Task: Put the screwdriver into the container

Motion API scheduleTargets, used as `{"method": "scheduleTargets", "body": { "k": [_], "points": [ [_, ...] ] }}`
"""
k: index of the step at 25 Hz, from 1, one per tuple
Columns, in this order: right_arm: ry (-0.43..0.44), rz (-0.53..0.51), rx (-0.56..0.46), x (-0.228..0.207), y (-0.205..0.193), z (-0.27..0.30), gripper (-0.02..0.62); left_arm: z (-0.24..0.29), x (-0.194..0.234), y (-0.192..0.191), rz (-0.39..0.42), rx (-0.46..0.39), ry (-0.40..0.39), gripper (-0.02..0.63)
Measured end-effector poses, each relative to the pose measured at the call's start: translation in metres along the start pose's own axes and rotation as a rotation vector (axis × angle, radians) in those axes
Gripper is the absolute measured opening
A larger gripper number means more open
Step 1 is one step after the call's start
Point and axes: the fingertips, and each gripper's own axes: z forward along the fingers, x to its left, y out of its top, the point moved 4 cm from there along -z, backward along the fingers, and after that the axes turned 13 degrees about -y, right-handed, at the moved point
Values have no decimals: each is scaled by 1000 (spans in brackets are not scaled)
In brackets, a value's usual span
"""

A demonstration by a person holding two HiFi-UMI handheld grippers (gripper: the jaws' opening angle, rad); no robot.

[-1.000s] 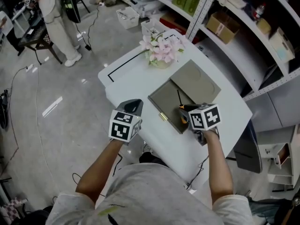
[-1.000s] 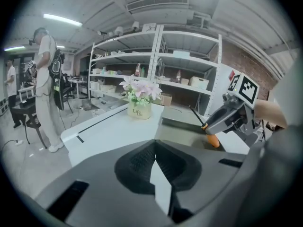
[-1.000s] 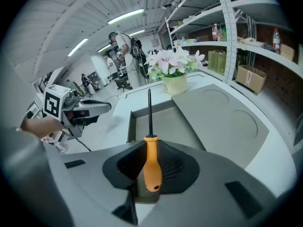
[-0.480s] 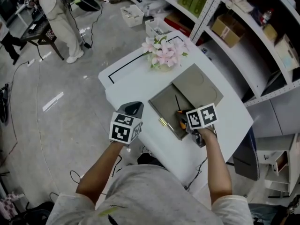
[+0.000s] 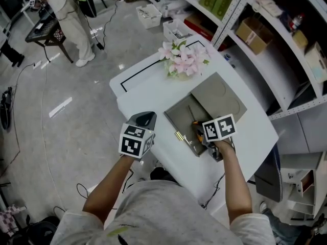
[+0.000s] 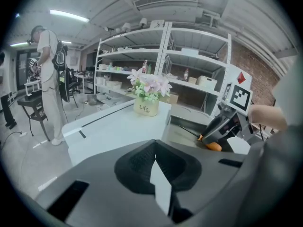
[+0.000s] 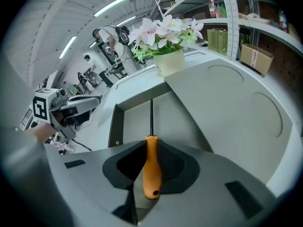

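Note:
An orange-handled screwdriver is clamped in my right gripper, its black shaft pointing over the open grey container. In the head view the right gripper holds the screwdriver above the near end of the container, whose lid lies folded back. My left gripper hovers off the table's near-left edge, jaws together with nothing between them. The left gripper view shows its jaws meeting, and the screwdriver beyond them at the right.
A pot of pink flowers stands at the far end of the white table. Metal shelving with boxes runs along the right. A person stands on the floor at the far left, near a small black table.
My right gripper has carried the screwdriver a little farther in over the container. The left gripper has stayed about where it was.

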Motion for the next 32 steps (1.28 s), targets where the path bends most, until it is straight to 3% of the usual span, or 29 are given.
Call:
{"method": "scheduleTargets", "body": {
  "k": [17,32],
  "points": [
    [-62,27,-59,3,0,2,83,-20,1,-2,9,-3,22,5],
    [-131,180,-288,20,-18,-66,77,-46,-17,6,84,-30,-54,5]
  ]
}}
